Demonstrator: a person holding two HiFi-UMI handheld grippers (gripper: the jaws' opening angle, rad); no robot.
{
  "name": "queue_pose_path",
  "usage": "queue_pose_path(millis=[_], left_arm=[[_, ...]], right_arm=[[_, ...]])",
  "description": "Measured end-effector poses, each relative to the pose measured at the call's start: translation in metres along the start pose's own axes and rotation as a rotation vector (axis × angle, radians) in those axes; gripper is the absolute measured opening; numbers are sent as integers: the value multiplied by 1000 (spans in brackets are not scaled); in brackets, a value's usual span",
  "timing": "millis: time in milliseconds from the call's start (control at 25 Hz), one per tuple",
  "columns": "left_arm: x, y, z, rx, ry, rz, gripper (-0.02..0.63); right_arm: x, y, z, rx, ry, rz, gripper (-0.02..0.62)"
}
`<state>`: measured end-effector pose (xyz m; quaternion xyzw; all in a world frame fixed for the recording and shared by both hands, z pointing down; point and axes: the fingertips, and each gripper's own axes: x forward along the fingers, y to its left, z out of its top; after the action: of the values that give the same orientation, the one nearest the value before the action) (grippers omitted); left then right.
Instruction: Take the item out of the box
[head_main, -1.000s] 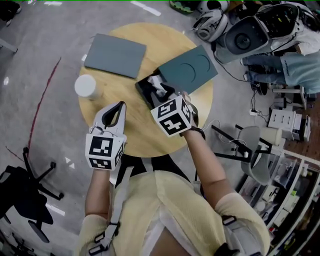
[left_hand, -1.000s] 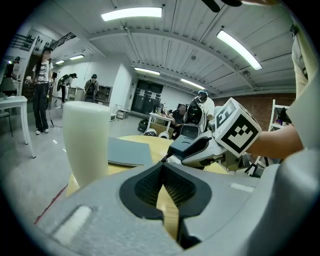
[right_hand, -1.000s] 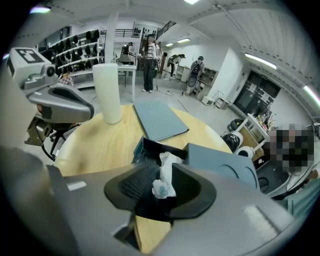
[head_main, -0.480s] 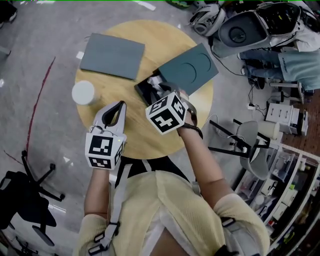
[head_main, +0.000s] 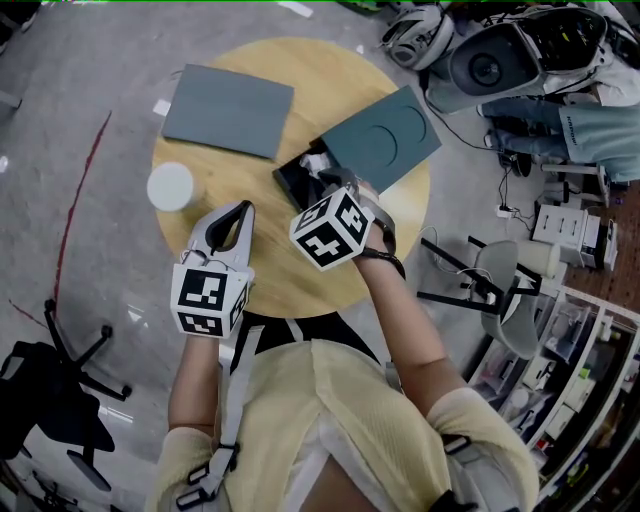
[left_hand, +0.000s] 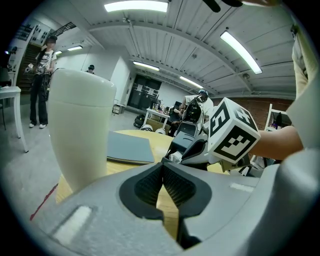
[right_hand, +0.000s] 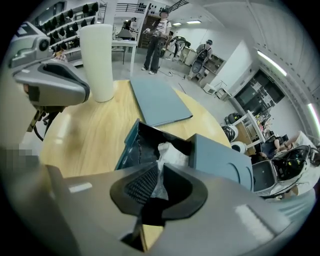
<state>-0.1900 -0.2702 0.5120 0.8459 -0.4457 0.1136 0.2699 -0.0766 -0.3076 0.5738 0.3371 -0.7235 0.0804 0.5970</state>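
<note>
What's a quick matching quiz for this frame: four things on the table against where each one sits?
Things:
1 white cylinder
2 flat grey panel
3 white item
4 circle-marked lid

Places:
A inside the open box
B lying flat at the far left of the table
C standing upright at the table's left edge
D beside the box, on its right

Pairs: 1-C, 2-B, 3-A, 4-D

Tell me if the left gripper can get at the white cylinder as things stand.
Probably yes: the white cylinder stands close to the left gripper, with only bare table between. Its jaws are together, so they must open first.
</note>
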Motion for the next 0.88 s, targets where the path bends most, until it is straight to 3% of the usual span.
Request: queue_pose_path(millis=[400, 880], left_arm=[[-8, -2, 2, 13, -3, 11, 5], [-23, -20, 14, 17, -36, 82, 5]], right_arm=[[-12, 5, 9, -30, -77, -4, 11], [-52, 17, 15, -73, -220, 63, 8]])
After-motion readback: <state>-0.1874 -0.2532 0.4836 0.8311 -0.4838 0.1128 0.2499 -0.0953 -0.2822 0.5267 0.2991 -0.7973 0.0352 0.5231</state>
